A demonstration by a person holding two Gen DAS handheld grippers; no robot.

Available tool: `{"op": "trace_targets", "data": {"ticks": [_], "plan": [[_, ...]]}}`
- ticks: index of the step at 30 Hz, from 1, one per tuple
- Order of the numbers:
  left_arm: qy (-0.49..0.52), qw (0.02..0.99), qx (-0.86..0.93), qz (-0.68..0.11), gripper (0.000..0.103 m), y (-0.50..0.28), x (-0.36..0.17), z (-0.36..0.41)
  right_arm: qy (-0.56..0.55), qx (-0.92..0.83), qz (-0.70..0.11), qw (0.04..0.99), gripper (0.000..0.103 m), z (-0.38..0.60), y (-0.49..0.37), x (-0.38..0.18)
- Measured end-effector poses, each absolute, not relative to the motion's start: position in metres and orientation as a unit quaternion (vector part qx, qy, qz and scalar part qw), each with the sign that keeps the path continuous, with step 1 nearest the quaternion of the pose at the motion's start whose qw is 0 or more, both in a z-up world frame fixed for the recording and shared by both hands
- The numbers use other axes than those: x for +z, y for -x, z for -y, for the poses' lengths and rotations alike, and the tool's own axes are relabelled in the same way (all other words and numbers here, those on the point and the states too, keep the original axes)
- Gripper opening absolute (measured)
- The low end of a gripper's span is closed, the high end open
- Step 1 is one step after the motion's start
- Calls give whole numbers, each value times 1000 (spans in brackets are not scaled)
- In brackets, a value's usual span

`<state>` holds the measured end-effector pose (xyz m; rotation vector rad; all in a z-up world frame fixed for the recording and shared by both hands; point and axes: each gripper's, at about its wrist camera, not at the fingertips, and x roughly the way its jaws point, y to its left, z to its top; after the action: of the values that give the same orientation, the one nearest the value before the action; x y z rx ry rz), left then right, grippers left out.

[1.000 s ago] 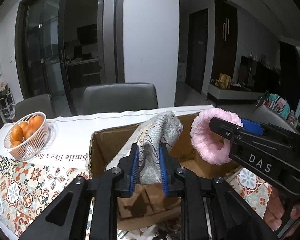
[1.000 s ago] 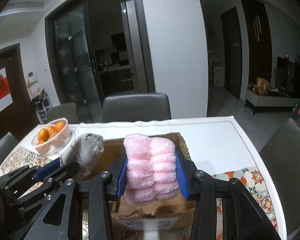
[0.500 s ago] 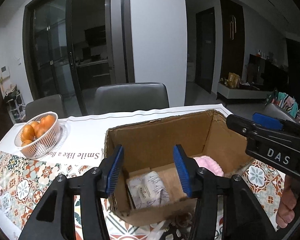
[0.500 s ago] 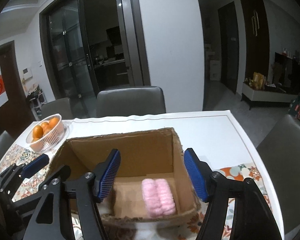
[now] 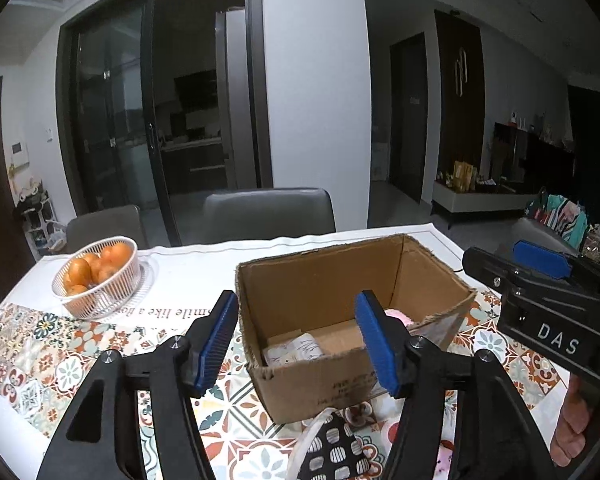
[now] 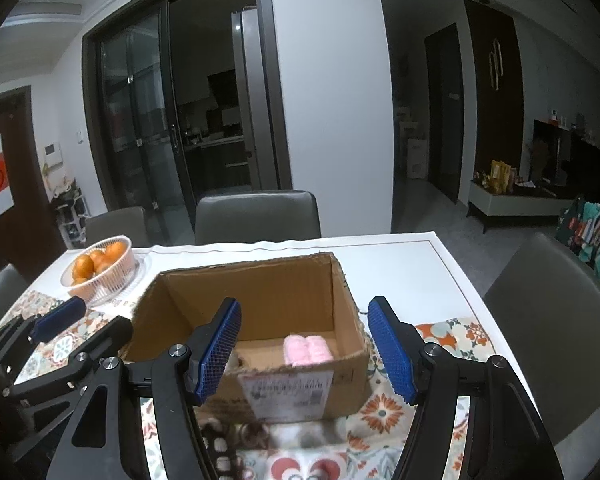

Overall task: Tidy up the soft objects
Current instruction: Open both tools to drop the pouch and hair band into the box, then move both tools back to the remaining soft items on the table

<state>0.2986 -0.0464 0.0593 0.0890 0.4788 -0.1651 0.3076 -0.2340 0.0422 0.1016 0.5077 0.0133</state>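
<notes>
An open cardboard box (image 5: pixel 432 272) (image 6: pixel 344 280) stands on the patterned tablecloth. On its floor lie a grey patterned cloth (image 5: pixel 294 350) and a fluffy pink roll (image 6: pixel 308 350), whose edge also shows in the left wrist view as a pink roll (image 5: pixel 396 315). My left gripper (image 5: pixel 298 340) hangs in front of the box, its jaws opening with nothing pressed between the pads. My right gripper (image 6: pixel 304 348) is open and empty, near the box's front. A black-and-white patterned soft item (image 5: pixel 334 446) lies on the table in front of the box.
A white basket of oranges (image 5: pixel 96 276) (image 6: pixel 100 270) sits at the table's back left. Grey chairs (image 5: pixel 268 214) (image 6: pixel 548 320) stand behind and to the right of the table. The right gripper's body (image 5: pixel 552 304) is beside the box.
Both grippers let go: the grey cloth and the pink roll dropped into the box. Both grippers then drew back and rose, jaws spread wider.
</notes>
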Motion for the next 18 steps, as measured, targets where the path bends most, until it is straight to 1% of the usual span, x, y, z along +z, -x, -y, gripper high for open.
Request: {"op": "trace_targets", "data": {"ticks": [8,18], "plan": [[-40,970,-84,-226,62,-268,68,38,-51,6,-239,970,67,228,-271,52],[-41,968,-91,-229,62,-230,65,33,-51,4,-232,971,67,225,-233,56]]}}
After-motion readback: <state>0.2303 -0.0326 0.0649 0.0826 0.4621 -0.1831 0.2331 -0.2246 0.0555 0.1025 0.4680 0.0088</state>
